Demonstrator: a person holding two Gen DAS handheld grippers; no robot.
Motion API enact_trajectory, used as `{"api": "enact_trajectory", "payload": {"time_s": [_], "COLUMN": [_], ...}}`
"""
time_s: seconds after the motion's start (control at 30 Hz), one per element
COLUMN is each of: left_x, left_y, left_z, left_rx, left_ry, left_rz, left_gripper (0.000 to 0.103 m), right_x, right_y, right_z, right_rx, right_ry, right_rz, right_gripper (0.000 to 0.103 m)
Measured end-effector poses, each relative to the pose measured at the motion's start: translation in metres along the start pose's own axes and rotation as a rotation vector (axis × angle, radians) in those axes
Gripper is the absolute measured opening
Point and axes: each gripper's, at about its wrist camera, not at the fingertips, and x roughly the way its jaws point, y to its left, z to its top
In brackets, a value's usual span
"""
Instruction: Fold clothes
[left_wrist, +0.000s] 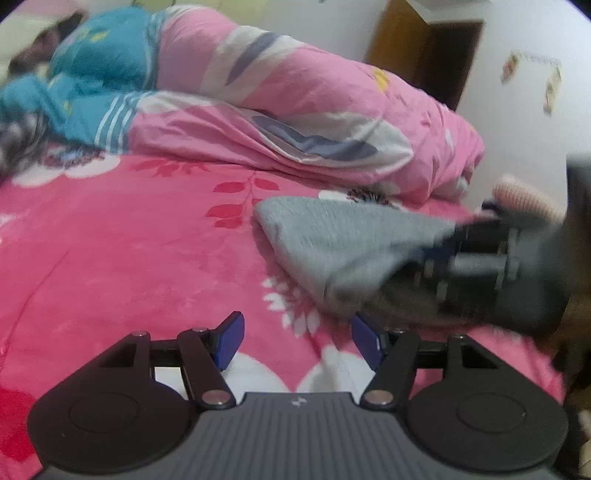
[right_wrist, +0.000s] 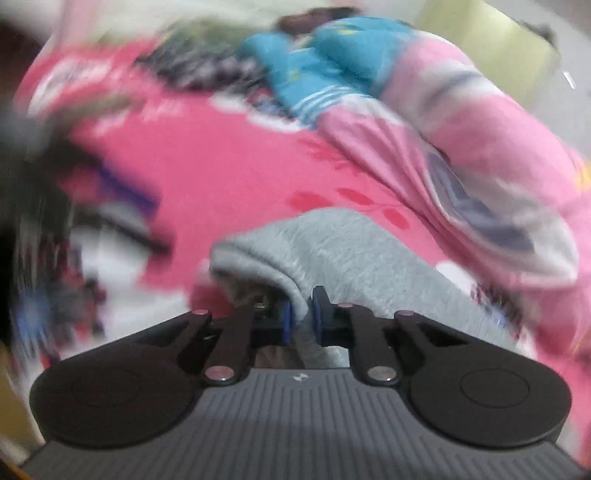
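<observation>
Grey garment (right_wrist: 343, 251) pinched in right gripper (right_wrist: 303, 314) – left gripper (left_wrist: 297, 338) agape, empty

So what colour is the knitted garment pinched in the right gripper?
Light grey knitted garment, clearest in the right wrist view.

Soft even indoor light, no glare. Heavy motion smear left of grey garment (right_wrist: 332, 251) in right wrist view; left wrist view sharper, fisheye bending edges.
</observation>
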Motion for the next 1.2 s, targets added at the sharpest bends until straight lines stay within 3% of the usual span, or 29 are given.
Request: {"api": "enact_trajectory", "payload": {"time_s": [0.13,0.27,0.47,0.6,0.77,0.87,0.97,1.07,1.2], "left_x": [0.015,0.027,0.031,0.030,0.024,0.023,0.033,0.049,0.039], "left_y": [-0.020,-0.033,-0.028,-0.028,-0.029,-0.037,-0.047,-0.050,-0.036], "left_z": [-0.006,-0.007,-0.003,-0.004,-0.013,-0.017,-0.012,-0.008,-0.014], "left_rx": [0.035,0.035,-0.046,0.000,0.061,0.109,0.144,0.162,0.117], "left_ry": [-0.027,-0.078,-0.163,-0.160,-0.150,-0.174,-0.186,-0.144,-0.113], "left_rz": [0.015,0.040,0.058,0.174,0.170,0.132,0.143,0.229,0.216], "left_gripper": [0.066,0.067,0.067,0.060,0.059,0.066,0.068,0.048,0.042], "right_x": [-0.003,-0.001,-0.005,-0.007,-0.010,-0.010,-0.009,-0.012,-0.023], "right_y": [-0.009,-0.012,-0.019,-0.030,-0.025,-0.024,-0.023,-0.020,-0.013], "right_z": [-0.002,-0.004,-0.006,-0.004,-0.003,-0.002,-0.001,-0.003,-0.016], "right_rx": [0.083,0.076,0.075,0.123,0.096,0.088,0.083,0.074,0.017], "right_ry": [-0.014,-0.027,-0.041,-0.049,-0.041,-0.033,-0.031,-0.034,-0.026], "right_rz": [0.018,0.031,0.067,0.098,0.118,0.126,0.139,0.142,0.127], "right_gripper": [0.009,0.009,0.009,0.009,0.010,0.010,0.010,0.010,0.012]}}
